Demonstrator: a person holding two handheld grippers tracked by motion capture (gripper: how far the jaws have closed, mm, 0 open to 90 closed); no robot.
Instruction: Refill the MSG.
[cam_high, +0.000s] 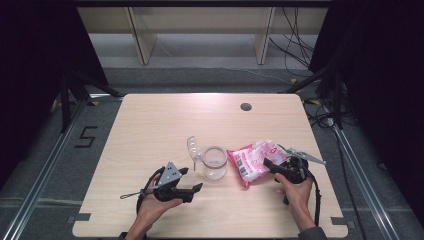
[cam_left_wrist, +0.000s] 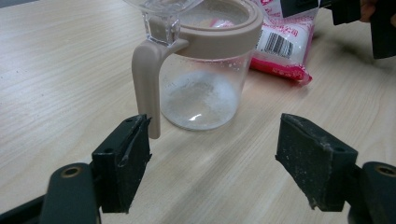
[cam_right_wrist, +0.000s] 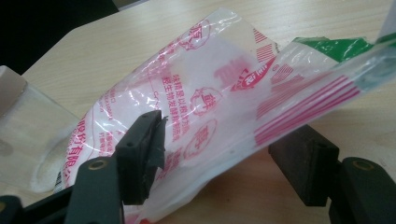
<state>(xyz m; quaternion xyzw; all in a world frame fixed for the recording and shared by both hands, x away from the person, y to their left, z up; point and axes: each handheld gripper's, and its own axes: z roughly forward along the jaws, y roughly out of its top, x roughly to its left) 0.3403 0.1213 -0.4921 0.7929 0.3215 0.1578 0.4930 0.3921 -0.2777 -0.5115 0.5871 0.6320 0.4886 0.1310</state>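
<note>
Fingers of the right gripper (cam_high: 272, 166) stand part-way closed around the loose top of a pink-and-white plastic bag (cam_high: 252, 161); in the right gripper view the film runs between them, the left finger (cam_right_wrist: 142, 149) against it and the other finger just behind the film, so I cannot tell whether they already pinch it. Fingers of the left gripper (cam_high: 196, 189) are spread wide with nothing between them, and in the left gripper view they point at a clear jar (cam_left_wrist: 205, 74) with a beige handle (cam_left_wrist: 145, 77), which stands just ahead of them and untouched. On the worktop (cam_high: 165, 120) the jar sits near the middle of the front half, the bag lying just to its right, with a barcode panel facing the jar. The jar's clear lid (cam_high: 193, 147) is flipped up and back on its hinge, so the mouth is open. Inside, a thin white film of powder or grains clings to the wall and floor, but it is otherwise nearly empty. The bag looks full and whether its top is already cut I cannot tell. Judging by this, the work of filling the jar from the bag is at an early stage: the lid is open, while gripping the bag, lifting it, steadying the jar and pouring are all left.
</note>
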